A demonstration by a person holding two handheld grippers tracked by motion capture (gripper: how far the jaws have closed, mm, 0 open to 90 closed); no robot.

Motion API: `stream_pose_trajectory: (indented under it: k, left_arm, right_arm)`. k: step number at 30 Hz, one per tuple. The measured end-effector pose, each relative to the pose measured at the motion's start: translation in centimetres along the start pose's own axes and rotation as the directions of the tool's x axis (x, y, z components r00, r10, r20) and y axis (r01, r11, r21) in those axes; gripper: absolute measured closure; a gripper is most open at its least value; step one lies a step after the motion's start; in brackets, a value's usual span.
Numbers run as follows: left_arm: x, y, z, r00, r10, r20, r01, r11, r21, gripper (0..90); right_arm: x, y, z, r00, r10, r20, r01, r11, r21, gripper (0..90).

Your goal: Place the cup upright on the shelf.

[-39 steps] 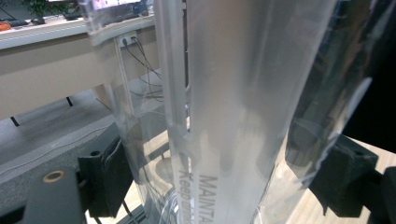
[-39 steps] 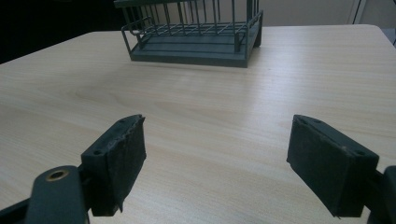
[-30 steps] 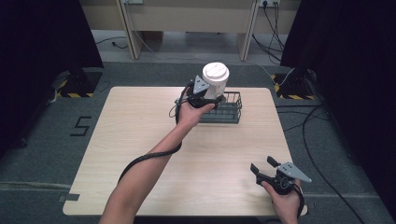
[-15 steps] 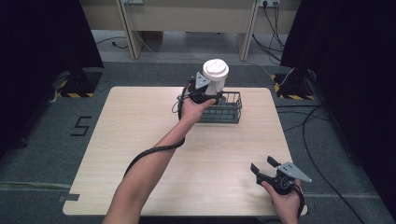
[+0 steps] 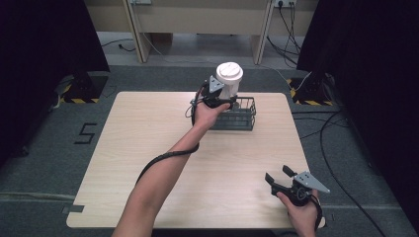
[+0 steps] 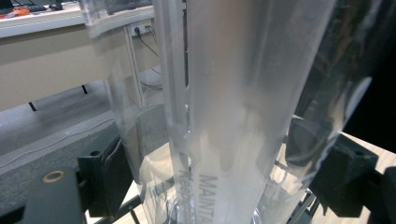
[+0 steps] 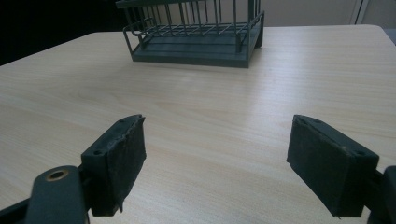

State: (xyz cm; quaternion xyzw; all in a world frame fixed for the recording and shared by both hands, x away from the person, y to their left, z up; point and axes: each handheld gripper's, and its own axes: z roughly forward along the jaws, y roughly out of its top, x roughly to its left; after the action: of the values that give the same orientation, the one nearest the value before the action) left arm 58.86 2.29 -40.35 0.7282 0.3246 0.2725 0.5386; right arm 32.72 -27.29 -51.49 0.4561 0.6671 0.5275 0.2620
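Left gripper (image 5: 221,97) clamped on clear cup (image 5: 229,81) with white lid (held upright above dark wire basket (image 5: 238,114) at far table (image 5: 148,148) edge). Right gripper (image 5: 281,178) near front right corner, jaws wide apart, holding nothing.

High overhead; both tool views near rack (image 5: 240,114).

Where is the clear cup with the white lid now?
The cup is held in the left gripper, above the wire basket at the table's far edge.
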Motion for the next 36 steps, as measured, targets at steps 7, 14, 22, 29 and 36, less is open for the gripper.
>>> stream_pose_trajectory:
  k: [7, 14, 22, 29, 36]
  left_arm:
    - [0.1, -0.8, 0.6, 0.9999, -0.008, -0.009, 0.008, 0.9999, 0.013, 18.0]
    - [0.1, -1.3, 1.0, 0.9997, -0.022, -0.014, 0.022, 0.9996, 0.019, 18.0]
    - [0.0, -2.0, 1.5, 0.9991, -0.036, -0.02, 0.037, 0.9986, 0.038, 17.9]
    - [-0.2, -2.9, 2.3, 0.9991, -0.037, -0.022, 0.038, 0.9965, 0.074, 17.9]
    - [-0.5, -3.5, 2.8, 0.9991, -0.034, -0.027, 0.037, 0.9945, 0.098, 17.8]
  right_arm:
    - [0.0, 0.0, 0.0, 1.0, 0.0, -0.001, 0.0, 1.0, -0.002, 19.7]
    - [0.0, 0.0, 0.0, 1.0, -0.001, -0.003, 0.001, 1.0, 0.001, 19.7]
    - [0.0, 0.0, 0.0, 1.0, -0.001, -0.003, 0.001, 1.0, 0.003, 19.7]
    - [0.0, 0.0, 0.0, 1.0, -0.003, -0.004, 0.003, 1.0, 0.003, 19.6]
    - [0.0, 0.0, 0.0, 1.0, 0.005, -0.007, -0.005, 1.0, 0.005, 19.5]
